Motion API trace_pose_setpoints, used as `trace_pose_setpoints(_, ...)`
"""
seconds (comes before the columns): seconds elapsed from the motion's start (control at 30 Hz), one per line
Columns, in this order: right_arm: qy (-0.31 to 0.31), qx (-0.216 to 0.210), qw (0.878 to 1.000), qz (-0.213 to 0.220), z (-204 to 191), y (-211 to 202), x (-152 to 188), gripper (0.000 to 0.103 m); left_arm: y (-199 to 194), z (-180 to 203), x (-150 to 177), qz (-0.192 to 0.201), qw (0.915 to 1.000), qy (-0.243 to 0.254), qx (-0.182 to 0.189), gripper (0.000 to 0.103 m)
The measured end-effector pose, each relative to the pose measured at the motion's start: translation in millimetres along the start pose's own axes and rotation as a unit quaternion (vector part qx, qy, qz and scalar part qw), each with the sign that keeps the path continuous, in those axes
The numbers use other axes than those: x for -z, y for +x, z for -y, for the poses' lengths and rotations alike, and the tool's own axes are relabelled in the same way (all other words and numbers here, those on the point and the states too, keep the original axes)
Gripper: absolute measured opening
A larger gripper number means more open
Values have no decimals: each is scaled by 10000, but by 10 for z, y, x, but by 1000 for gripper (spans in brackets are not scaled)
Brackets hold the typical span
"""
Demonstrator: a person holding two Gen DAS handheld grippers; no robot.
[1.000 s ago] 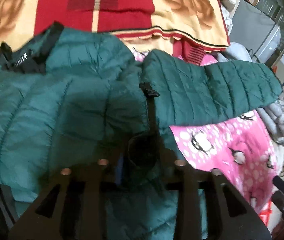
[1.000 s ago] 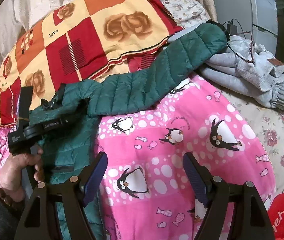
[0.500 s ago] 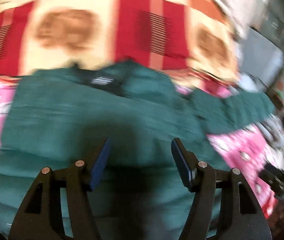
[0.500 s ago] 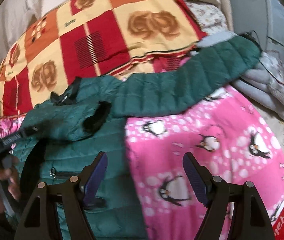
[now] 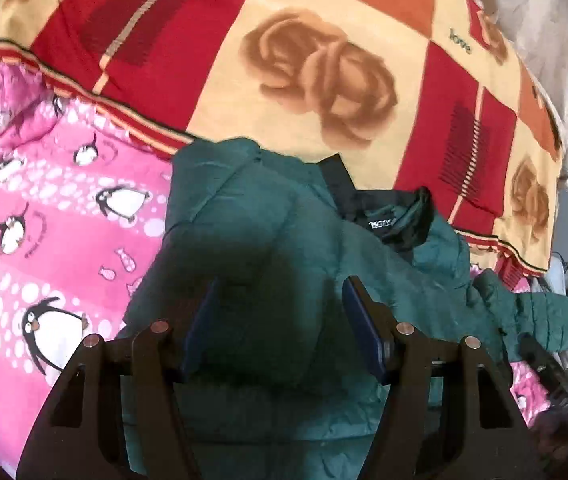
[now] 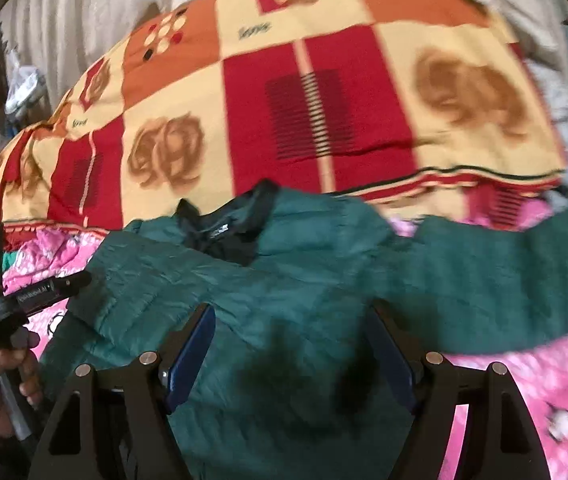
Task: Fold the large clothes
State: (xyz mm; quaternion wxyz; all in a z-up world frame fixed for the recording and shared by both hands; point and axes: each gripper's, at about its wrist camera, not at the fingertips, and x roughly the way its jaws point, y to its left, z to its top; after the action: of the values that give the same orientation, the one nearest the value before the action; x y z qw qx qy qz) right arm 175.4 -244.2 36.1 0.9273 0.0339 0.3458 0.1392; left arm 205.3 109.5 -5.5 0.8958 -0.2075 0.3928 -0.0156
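left gripper (image 5: pixel 280 324) released jacket (image 5: pixel 268 248), "love" blanket (image 5: pixel 324 68)

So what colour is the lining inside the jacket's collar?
Black, against the dark green quilted jacket; the collar lining shows best in the left wrist view.

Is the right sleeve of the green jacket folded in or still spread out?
Spread out. In the right wrist view the sleeve stretches sideways from the jacket across the pink blanket, not laid over the body.
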Motion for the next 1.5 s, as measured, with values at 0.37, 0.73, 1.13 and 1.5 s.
trace_pose_setpoints(0.37, 34, -44, 9919, -1267, 311, 736, 315, 72, 306, 85, 201, -527, 9959, 455, -571, 81)
trace_pose_setpoints(0.73, 326, 107, 9994, -90, 141, 268, 69, 72, 39, 37, 122, -5, 9975, 159, -683, 81)
trace_pose_setpoints(1.13, 50, 254, 9928, -1168, 70, 754, 323, 74, 203, 58, 135, -341, 9943, 328, -961, 81)
trace_pose_setpoints(1.5, -218, 513, 9925, -1092, 19, 744, 390, 76, 248, 107, 153, -334, 9929, 488, -1028, 90)
